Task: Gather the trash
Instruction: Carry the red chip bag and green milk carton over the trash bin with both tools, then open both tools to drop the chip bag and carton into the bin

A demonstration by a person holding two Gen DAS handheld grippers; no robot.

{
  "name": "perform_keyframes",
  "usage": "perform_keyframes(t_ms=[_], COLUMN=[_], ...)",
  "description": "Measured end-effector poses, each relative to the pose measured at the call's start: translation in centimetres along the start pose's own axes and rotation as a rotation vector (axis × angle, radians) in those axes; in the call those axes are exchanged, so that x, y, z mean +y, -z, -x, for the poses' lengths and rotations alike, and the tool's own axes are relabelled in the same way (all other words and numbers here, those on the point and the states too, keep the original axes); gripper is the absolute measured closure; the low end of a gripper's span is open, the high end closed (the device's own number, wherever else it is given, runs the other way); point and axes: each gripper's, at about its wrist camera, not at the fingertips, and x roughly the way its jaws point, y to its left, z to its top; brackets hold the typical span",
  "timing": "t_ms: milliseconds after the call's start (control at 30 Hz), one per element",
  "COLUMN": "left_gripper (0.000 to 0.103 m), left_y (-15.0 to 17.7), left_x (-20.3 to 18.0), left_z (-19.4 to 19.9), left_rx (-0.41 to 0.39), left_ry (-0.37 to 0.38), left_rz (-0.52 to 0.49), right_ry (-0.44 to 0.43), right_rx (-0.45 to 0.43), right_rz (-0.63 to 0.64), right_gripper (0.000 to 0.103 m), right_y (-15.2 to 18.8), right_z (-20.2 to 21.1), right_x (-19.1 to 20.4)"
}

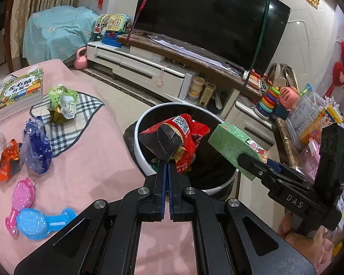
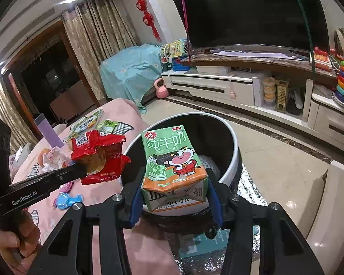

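Crinkled red foil wrapper [image 1: 174, 137] pinched in left gripper [image 1: 167, 160]; boxy milk carton [image 2: 172, 167] clamped in right gripper [image 2: 174, 197], above round bin [image 2: 234, 146].

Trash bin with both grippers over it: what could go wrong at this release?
1. The red wrapper, pinched by the left gripper, hangs near the trash bin rim on the table side; dropped there, it might land outside.
2. The milk carton in the right gripper sits close beside the wrapper, so the grippers could bump.
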Motion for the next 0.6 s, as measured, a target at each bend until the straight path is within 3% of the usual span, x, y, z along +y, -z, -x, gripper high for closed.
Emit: perform_keyframes(t_ms=[600], left_gripper=[0.102], left_y=[-1.4], left_x=[-1.2], left_z=[-3.6], left_rx=[0.053], left_ry=[-0.025], left_rz=[-0.042], right_ry=[0.039], right_rx=[0.04], right_rz=[0.05], right_gripper=[0.054], right_y=[-2.1], right_z=[-2.3], right_x=[-0.9])
